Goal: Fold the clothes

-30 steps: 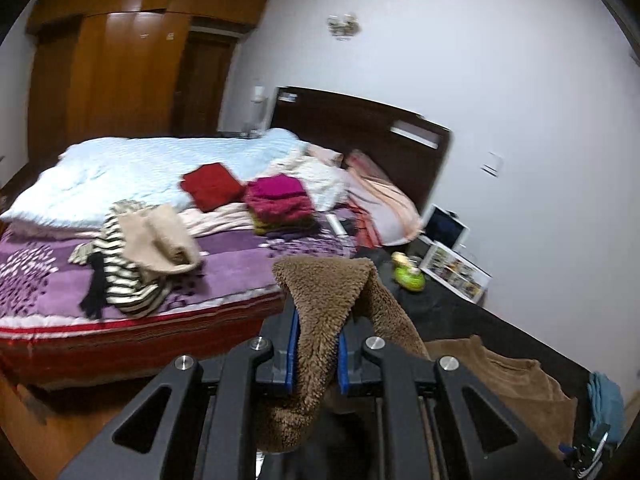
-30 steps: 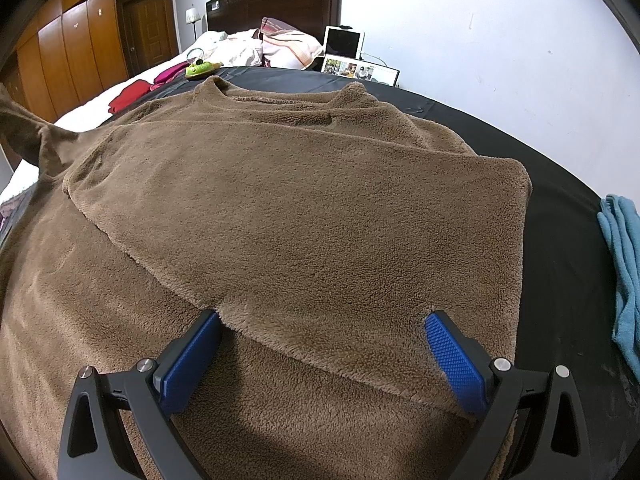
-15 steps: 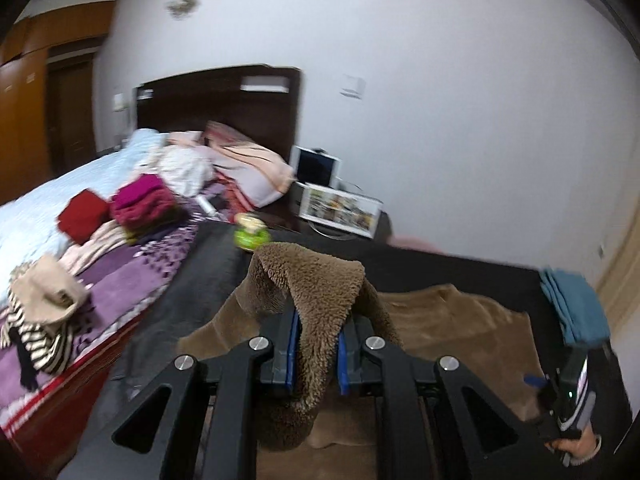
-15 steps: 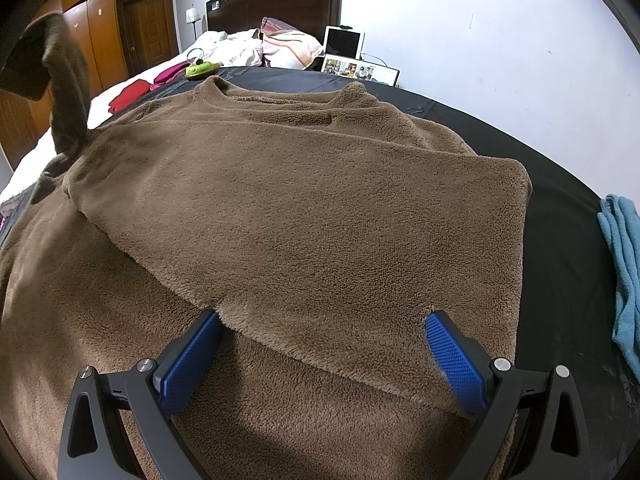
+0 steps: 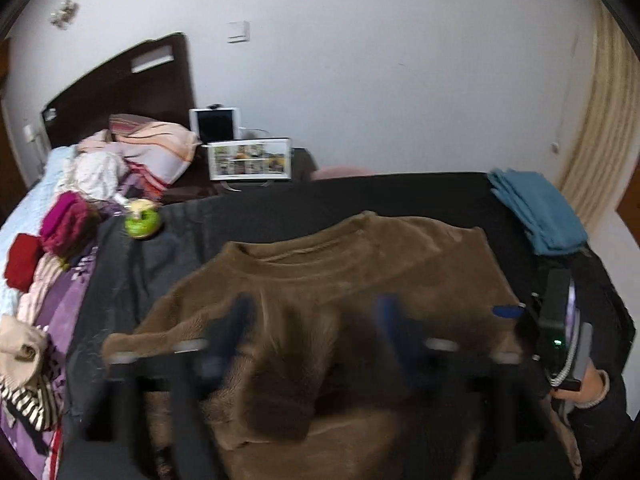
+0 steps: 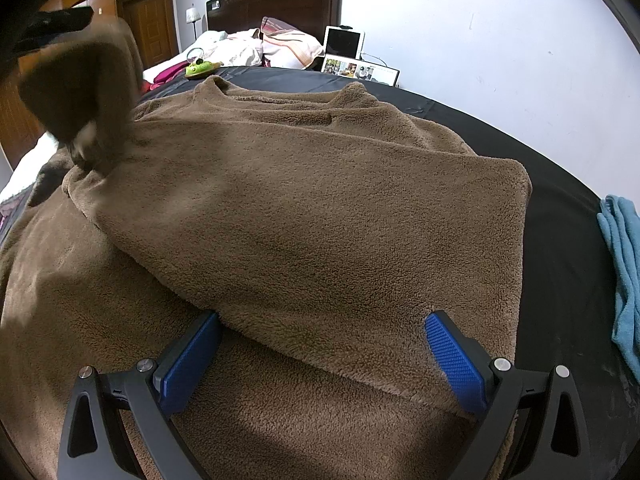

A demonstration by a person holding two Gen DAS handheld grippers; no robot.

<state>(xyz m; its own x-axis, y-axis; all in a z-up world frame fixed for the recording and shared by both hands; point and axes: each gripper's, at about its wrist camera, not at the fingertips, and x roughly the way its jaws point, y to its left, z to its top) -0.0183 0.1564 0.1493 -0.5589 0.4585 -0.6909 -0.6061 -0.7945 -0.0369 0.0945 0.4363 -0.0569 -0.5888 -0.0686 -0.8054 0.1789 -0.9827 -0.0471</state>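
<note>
Table: a black-covered surface beside a bed serves as the folding area, flat enough to lay a garment out in full.
Sweater: the brown fleece top lies spread on the black cover, collar toward the far wall, one side already turned over the body so its edge runs as a diagonal across the front. It fills most of the cover.
Sleeve: the other sleeve hangs in front of the left camera, over the sweater's body, apparently brought across to make the matching fold.
Blue cloth: a folded pile sits at the far right corner of the cover, well apart from the sweater and clear of the folding.
Right gripper: jaws spread wide, resting low at the near edge of the turned-over flap, gripping nothing; it looks placed to steady that flap while the other side is folded.
Left gripper: blurred, jaws opening with the sleeve between them but no longer pinched, which reads as a release onto the body.
Green toy: stands at the far left corner, out of the way.
</note>
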